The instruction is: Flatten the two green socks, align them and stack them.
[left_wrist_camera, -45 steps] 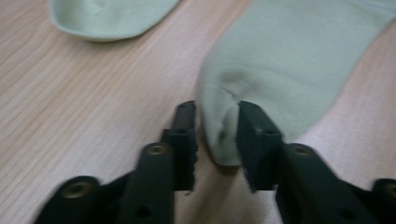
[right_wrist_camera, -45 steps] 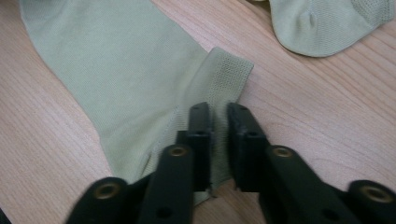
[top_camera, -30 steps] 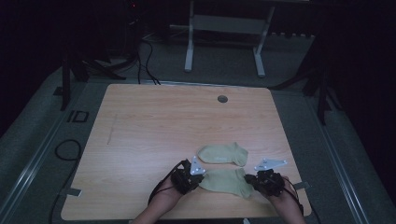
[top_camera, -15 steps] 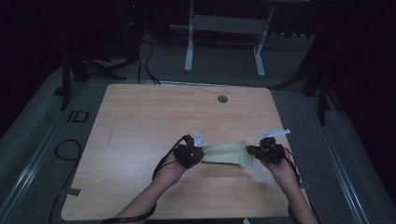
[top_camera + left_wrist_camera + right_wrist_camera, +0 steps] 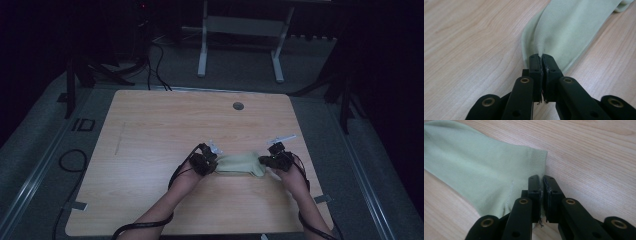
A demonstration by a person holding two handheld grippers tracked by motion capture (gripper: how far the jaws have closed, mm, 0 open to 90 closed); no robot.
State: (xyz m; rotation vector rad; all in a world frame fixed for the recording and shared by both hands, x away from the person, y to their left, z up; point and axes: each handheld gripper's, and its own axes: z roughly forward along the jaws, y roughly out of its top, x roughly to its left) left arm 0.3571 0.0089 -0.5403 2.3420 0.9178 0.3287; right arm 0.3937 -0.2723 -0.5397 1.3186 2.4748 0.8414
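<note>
Pale green cloth (image 5: 240,164) lay lengthwise between hands, left gripper (image 5: 206,163) clamped on one end, right gripper (image 5: 274,160) pinching the other.

The high view is dim and grainy; the table (image 5: 150,150) is the one lit patch, and the room around it sinks into black. Both gripper views are bright and evenly lit, with soft shadows, the jaws near the lens slightly blurred.
</note>
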